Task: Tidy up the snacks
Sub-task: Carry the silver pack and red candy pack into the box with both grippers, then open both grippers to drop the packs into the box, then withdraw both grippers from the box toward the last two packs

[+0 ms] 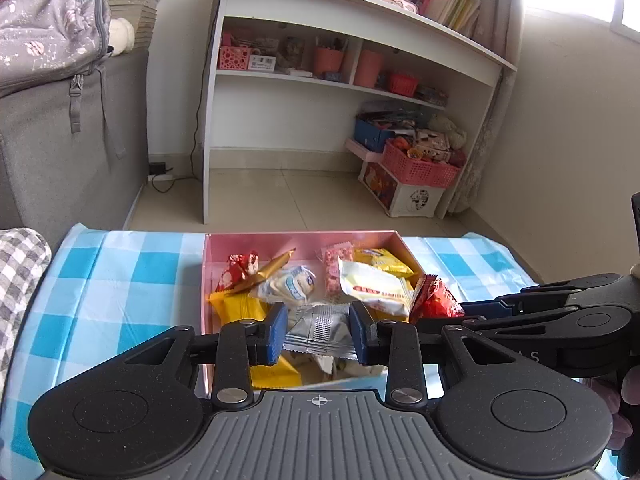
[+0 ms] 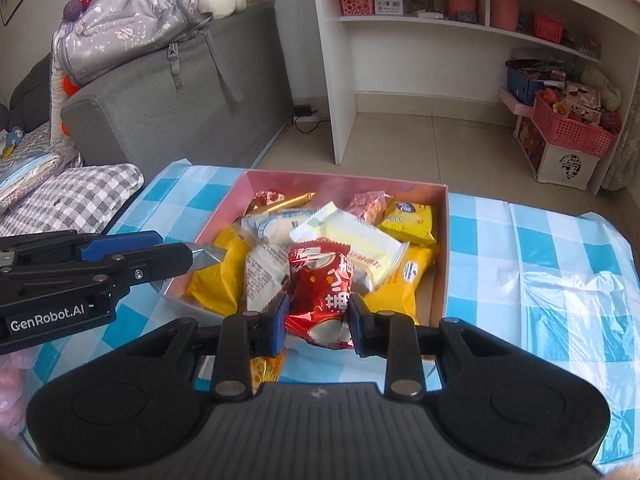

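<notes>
Blue-checked tablecloth [image 2: 540, 240] under a pink box [image 2: 440, 248] – white shelf [image 1: 360, 4] behind – left gripper [image 1: 319, 330] clamping a silver packet [image 1: 320, 330], right gripper [image 2: 318, 318] pinching a red one [image 2: 320, 288].

both wrist views look down-forward, close over shared pink box [image 1: 304, 240] [image 2: 344, 182].

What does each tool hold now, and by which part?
Left tool: silver packet, gripped across its middle. Right tool: red packet, gripped at its lower end.
</notes>
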A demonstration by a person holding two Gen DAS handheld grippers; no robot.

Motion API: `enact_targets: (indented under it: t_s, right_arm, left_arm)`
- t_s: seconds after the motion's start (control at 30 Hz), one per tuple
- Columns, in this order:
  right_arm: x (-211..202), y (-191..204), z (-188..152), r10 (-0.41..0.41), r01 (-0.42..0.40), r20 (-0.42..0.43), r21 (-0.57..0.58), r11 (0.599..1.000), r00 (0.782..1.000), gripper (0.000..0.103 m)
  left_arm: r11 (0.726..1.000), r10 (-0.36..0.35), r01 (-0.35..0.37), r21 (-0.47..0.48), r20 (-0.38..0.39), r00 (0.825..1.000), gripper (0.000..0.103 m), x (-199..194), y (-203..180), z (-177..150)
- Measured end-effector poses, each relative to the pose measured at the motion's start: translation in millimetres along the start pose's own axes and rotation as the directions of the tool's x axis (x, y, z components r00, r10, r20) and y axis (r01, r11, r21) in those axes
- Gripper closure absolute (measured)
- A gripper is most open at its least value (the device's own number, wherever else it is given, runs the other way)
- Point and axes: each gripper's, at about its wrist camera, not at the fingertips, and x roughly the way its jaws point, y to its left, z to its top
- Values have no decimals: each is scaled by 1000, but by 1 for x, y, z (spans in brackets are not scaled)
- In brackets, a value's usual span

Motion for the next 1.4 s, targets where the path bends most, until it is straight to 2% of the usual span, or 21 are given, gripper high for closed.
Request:
enact_targets:
  t_s: [0.13, 0.2, 0.23, 0.37, 0.53, 0.63, 0.7, 0.73, 0.8, 0.9, 0.97, 1.1, 1.23, 1.4]
  right_arm:
    - [15, -5, 20, -8, 8, 3, 0, 1000, 1000, 75]
    - [25, -8, 29, -21, 21, 2, 12, 1000, 1000, 75]
    - [29, -10, 32, -27, 27, -1, 19, 999, 1000, 75]
    - [48, -17, 41, -44, 45, -27, 38, 998, 999, 75]
    - [61, -20, 44, -73, 74, -55, 26, 997, 996, 73]
    - [61, -22, 46, -81, 82, -49, 26, 996, 996, 70]
    - [59, -24, 48, -89, 91, -40, 37, 995, 995, 59]
    - [58, -25, 49, -88, 90, -34, 44, 995, 996, 57]
    - [54, -25, 50, -87, 88, -25, 49, 995, 996, 49]
    - [47, -23, 49, -94, 94, -18, 37, 995, 995, 46]
    - [43, -21, 48, -102, 103, -18, 29, 994, 995, 43]
    - [33, -19, 42, -105, 106, -12, 20, 994, 994, 36]
    - [21, -16, 35, -107, 107, -4, 20, 994, 994, 29]
    - [5, -11, 25, -109, 109, 6, 20, 994, 994, 21]
  left_arm:
    - [999, 5, -4, -48, 21, 1000, 72, 22, 8, 12]
    - [999, 9, -8, -49, 25, 1000, 84, 34, 9, 20]
    - [999, 17, -16, -52, 22, 1000, 86, 41, 10, 25]
    - [996, 9, -7, -85, 14, 1000, 86, 64, 16, 38]
    - [993, 1, -4, -119, -26, 1000, 86, 84, 23, 39]
    - [995, 11, -14, -103, -32, 999, 82, 87, 23, 36]
    - [995, 17, -20, -95, -41, 999, 82, 88, 24, 34]
    - [995, 19, -23, -93, -47, 999, 81, 88, 24, 34]
    - [995, 22, -28, -93, -58, 998, 77, 87, 24, 33]
    - [995, 31, -37, -91, -67, 997, 68, 82, 23, 31]
    - [995, 35, -42, -93, -73, 997, 57, 78, 23, 29]
    - [995, 41, -49, -87, -88, 995, 50, 66, 23, 23]
    - [995, 53, -61, -74, -105, 993, 36, 52, 23, 15]
    - [996, 60, -67, -52, -128, 990, 28, 35, 21, 7]
